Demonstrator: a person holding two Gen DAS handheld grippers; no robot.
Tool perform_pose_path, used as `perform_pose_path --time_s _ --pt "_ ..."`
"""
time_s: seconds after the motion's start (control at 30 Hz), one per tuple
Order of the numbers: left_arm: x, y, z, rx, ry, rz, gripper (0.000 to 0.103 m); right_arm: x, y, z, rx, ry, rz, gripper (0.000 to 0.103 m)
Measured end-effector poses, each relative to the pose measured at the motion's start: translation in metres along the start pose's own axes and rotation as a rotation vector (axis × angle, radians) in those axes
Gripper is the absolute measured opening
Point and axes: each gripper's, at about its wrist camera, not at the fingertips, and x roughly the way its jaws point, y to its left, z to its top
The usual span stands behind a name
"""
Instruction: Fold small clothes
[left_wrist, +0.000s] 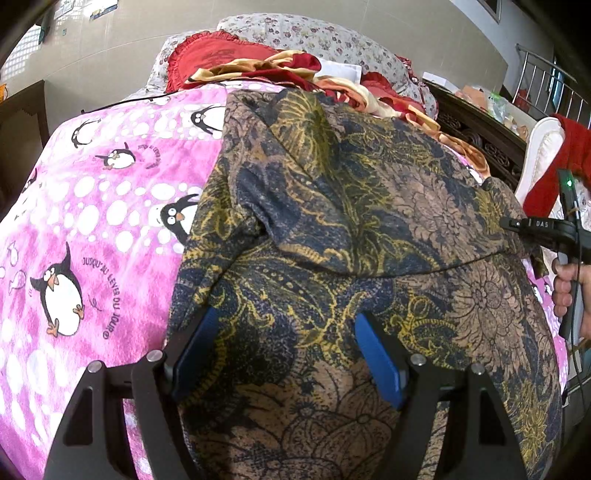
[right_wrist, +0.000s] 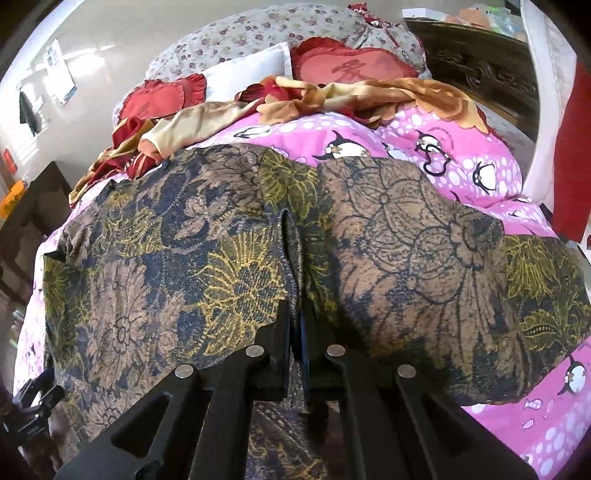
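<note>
A dark blue, brown and yellow floral garment (left_wrist: 332, 229) lies spread on a pink penguin blanket (left_wrist: 92, 229). Its upper part is folded over the lower part. My left gripper (left_wrist: 286, 354) is open over the garment's near left edge, its blue pads (left_wrist: 376, 362) wide apart with cloth between them. In the right wrist view my right gripper (right_wrist: 295, 325) is shut on a pinched ridge of the garment (right_wrist: 207, 258), and a crease runs away from the fingertips. From the left wrist view, the right gripper (left_wrist: 508, 222) sits at the garment's right edge, held by a hand (left_wrist: 567, 291).
Red heart cushions (right_wrist: 351, 68), floral pillows (right_wrist: 266, 33) and a crumpled red and gold cloth (right_wrist: 332, 94) pile up at the bed's far end. A dark carved wooden piece (right_wrist: 480, 70) stands at the right. Pink blanket (right_wrist: 535, 406) shows beside the garment.
</note>
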Motion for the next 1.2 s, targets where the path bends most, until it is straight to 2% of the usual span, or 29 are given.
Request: perform_pose_path --time_s 0.27,0.47,0.53,0.67,0.8,0.97,1.1,1.13,1.2 --pt "0.0 0.0 0.0 0.001 -0.001 0.0 0.08 -0.005 -0.014 -0.001 0.052 0.01 0.099 0.0" --pt "0.0 -0.001 0.0 0.007 0.002 -0.003 0.082 -0.049 -0.008 0.011 -0.019 -0.131 0.074 0.0" --pt "0.0 -0.002 0.0 0.01 0.003 -0.002 0.082 -0.044 0.005 0.015 -0.046 -0.103 0.112 0.0" --pt "0.001 -0.003 0.0 0.012 0.005 0.001 0.083 -0.015 0.031 0.022 -0.101 -0.046 0.09 0.0" --pt "0.002 -0.003 0.001 0.017 0.007 0.005 0.083 0.029 0.035 0.021 -0.14 0.067 -0.03 0.0" --pt "0.002 -0.001 0.001 0.009 0.005 -0.007 0.083 0.033 0.032 0.019 -0.136 0.07 -0.077 0.0" --pt "-0.002 -0.004 0.002 0.018 0.003 0.011 0.083 0.019 0.037 0.02 -0.096 0.055 -0.066 0.0" --pt "-0.008 -0.007 0.007 0.025 -0.009 0.017 0.083 0.008 0.04 0.018 -0.081 0.031 -0.049 0.0" --pt "-0.027 -0.008 0.024 0.002 -0.097 -0.003 0.083 -0.009 0.048 0.009 -0.074 -0.01 0.005 0.0"
